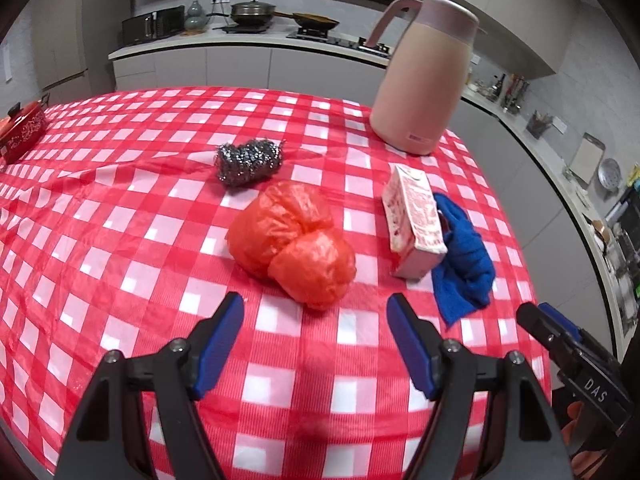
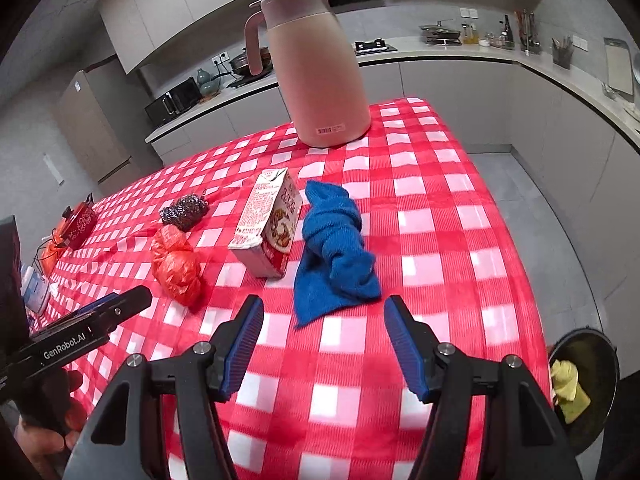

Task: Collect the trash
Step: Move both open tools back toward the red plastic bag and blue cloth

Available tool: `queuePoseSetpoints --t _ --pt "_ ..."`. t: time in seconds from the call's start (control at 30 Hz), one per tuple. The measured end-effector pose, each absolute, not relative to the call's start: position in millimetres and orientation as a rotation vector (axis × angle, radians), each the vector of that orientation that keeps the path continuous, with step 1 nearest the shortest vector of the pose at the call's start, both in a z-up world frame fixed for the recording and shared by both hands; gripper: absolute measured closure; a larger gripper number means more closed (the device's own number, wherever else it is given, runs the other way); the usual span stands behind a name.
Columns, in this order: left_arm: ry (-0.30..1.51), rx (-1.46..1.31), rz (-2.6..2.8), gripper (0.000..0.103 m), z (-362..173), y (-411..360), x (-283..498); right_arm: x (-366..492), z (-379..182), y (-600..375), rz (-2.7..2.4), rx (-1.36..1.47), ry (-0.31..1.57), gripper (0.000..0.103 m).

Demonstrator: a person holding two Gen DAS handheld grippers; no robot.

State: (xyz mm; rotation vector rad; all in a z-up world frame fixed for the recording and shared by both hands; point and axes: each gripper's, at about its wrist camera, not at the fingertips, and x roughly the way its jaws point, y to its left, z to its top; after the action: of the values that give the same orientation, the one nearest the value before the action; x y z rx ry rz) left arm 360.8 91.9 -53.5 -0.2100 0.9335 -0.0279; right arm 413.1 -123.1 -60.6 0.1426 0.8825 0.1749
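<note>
A crumpled orange plastic bag (image 1: 296,236) lies mid-table on the red checked cloth (image 1: 120,200). My left gripper (image 1: 315,303) is open, its blue pads just short of the bag's near end, holding nothing. To the right, a red-and-white drink carton (image 1: 414,220) lies on its side against a blue rag (image 1: 464,256). In the right wrist view my right gripper (image 2: 324,304) stands open and empty, just short of the blue rag (image 2: 336,248). The carton (image 2: 268,224) and the bag (image 2: 176,264) lie to its left. Each gripper shows at the edge of the other's view.
A steel wool scourer (image 1: 250,162) lies behind the bag. A tall pink jug (image 1: 424,80) stands at the far right of the table. A red box (image 1: 22,130) sits at the far left. Beside the table's right edge, a dark bin (image 2: 600,360) on the floor holds something yellow (image 2: 568,384).
</note>
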Motion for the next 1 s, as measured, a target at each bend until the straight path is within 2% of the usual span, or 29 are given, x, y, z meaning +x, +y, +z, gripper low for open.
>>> queuePoseSetpoints --t 1.0 --pt "0.999 -0.222 0.029 0.028 -89.2 101.8 421.8 495.0 -98.9 -118.6 0.178 0.114 0.975 0.033"
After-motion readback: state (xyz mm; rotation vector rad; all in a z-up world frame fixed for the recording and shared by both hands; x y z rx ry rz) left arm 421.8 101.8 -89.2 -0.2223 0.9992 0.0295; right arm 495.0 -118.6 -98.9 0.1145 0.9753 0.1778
